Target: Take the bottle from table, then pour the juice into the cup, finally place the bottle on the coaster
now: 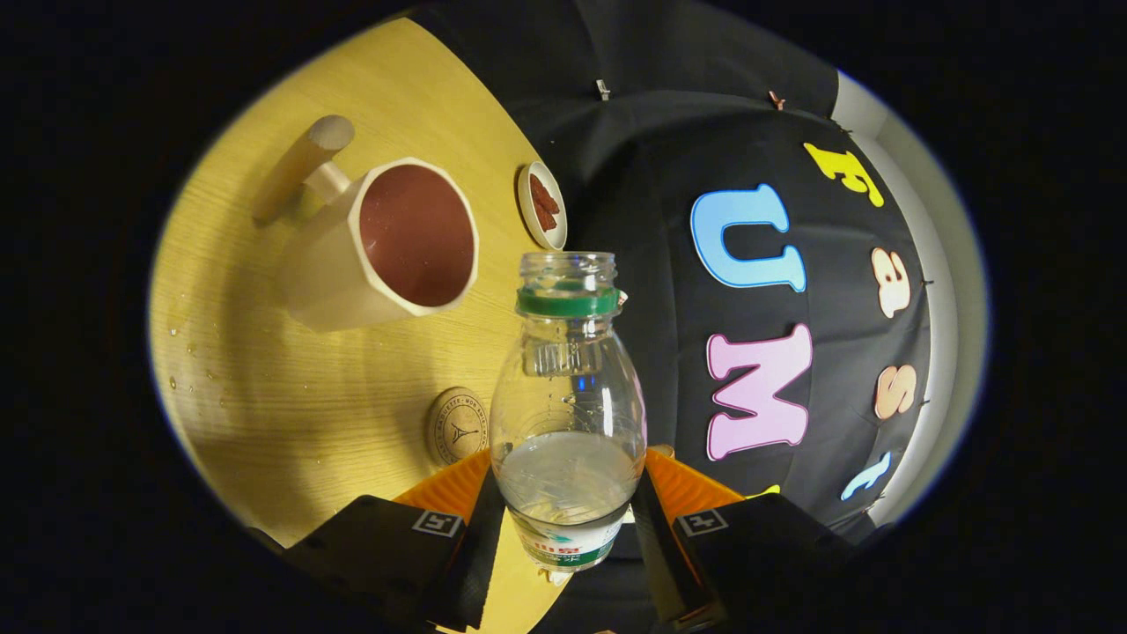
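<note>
My gripper (568, 502) is shut on a clear plastic bottle (568, 414), one finger pressing each side of its lower body. The bottle has a green neck ring, no cap, and some clear liquid in its lower part. The whole scene appears rolled, so the bottle is held off the table. Beyond the bottle's mouth and to its left stands a beige faceted cup (387, 242) with a dark red inside and a long wooden handle. A small round wooden coaster (456, 426) lies on the table just beside the bottle, near my left finger.
The round light-wood table (264, 396) carries a small white dish (541, 205) with red pieces near its far edge. Several water drops speckle the wood left of the cup. The black booth wall lies beyond the table edge.
</note>
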